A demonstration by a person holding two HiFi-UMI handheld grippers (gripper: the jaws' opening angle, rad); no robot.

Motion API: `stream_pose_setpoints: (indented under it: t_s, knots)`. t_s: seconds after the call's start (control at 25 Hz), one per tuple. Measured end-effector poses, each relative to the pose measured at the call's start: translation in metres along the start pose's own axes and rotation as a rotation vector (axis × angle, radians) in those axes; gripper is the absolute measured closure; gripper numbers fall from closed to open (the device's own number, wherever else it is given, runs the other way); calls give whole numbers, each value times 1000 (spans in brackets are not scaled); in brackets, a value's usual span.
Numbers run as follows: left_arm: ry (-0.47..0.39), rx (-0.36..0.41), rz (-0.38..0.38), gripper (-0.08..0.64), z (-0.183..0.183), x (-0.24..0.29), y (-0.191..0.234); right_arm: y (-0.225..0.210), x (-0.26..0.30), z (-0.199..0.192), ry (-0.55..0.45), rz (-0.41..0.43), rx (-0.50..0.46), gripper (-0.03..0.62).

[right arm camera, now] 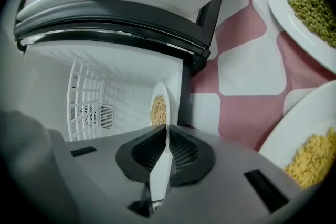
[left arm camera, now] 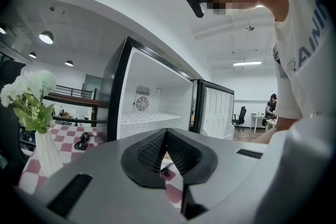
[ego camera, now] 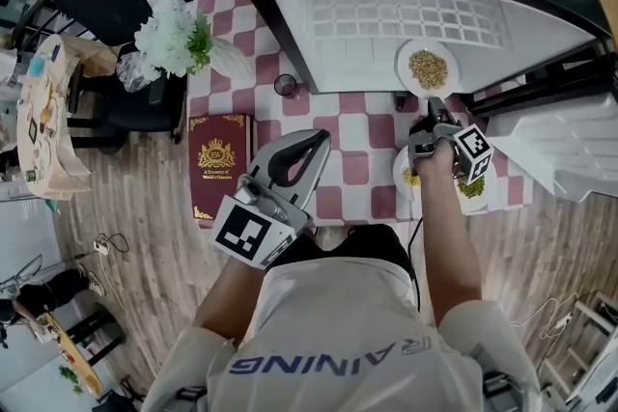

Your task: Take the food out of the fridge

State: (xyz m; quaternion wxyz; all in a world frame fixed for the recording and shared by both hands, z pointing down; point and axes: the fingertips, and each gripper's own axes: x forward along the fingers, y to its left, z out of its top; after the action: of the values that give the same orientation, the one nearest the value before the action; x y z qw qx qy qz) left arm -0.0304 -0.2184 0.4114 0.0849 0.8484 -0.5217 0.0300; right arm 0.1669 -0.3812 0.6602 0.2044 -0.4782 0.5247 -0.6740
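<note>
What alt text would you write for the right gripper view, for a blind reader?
The right hand-held gripper is shut on the rim of a white plate of tan grains inside the open fridge. Beside it, on a pink-and-white checked cloth, lie a plate of green beans and a plate of yellow grains.

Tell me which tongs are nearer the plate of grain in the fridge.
Right. The right tongs grip the plate of grain by its rim; the left tongs sit shut over the tablecloth, off to its left.
</note>
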Motion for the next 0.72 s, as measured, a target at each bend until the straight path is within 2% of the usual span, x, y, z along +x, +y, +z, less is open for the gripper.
stream_pose_setpoints:
  t_s: [0.44, 0.72]
  knots:
    - [4, 1, 11, 552, -2, -3, 0, 0, 12, -2, 15, 37, 54, 552]
    - [-2, -4, 19, 552, 0, -10, 3, 16, 3, 1, -5, 138, 56, 565]
